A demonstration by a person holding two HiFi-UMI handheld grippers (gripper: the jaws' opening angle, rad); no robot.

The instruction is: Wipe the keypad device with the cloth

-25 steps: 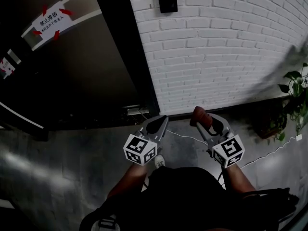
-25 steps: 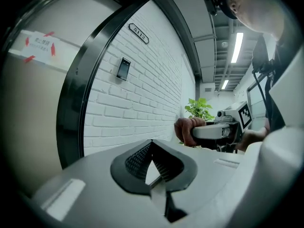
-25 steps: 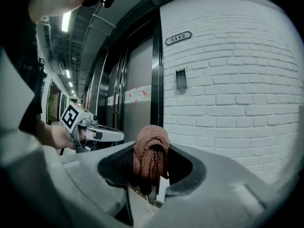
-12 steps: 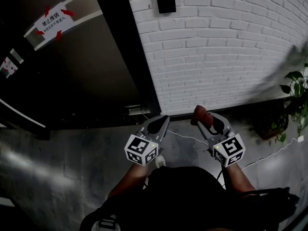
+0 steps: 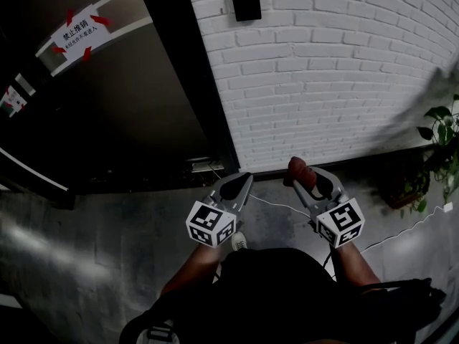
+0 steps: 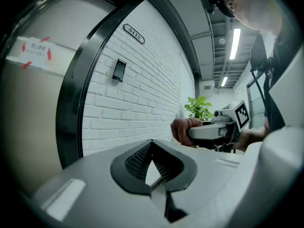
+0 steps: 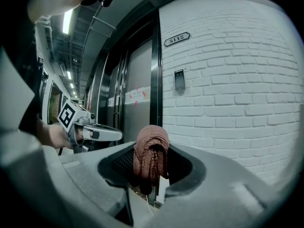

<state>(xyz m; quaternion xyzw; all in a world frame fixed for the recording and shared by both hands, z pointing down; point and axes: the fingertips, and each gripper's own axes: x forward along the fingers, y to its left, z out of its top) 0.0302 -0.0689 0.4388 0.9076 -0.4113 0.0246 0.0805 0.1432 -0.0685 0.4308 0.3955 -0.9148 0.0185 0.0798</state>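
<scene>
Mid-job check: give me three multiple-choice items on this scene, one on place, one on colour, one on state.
1. Where is the keypad device mounted? A) on the white brick wall B) on the door C) on the floor
2. What colour is the cloth? A) blue B) reddish-brown C) white
3. What does the left claw hold? A) the cloth B) a plant C) nothing
Key: 1 A, it sits on the bricks beside the black door frame. 2 B, plain in the right gripper view. 3 C, its jaws meet with nothing between; the right claw grips the cloth.
</scene>
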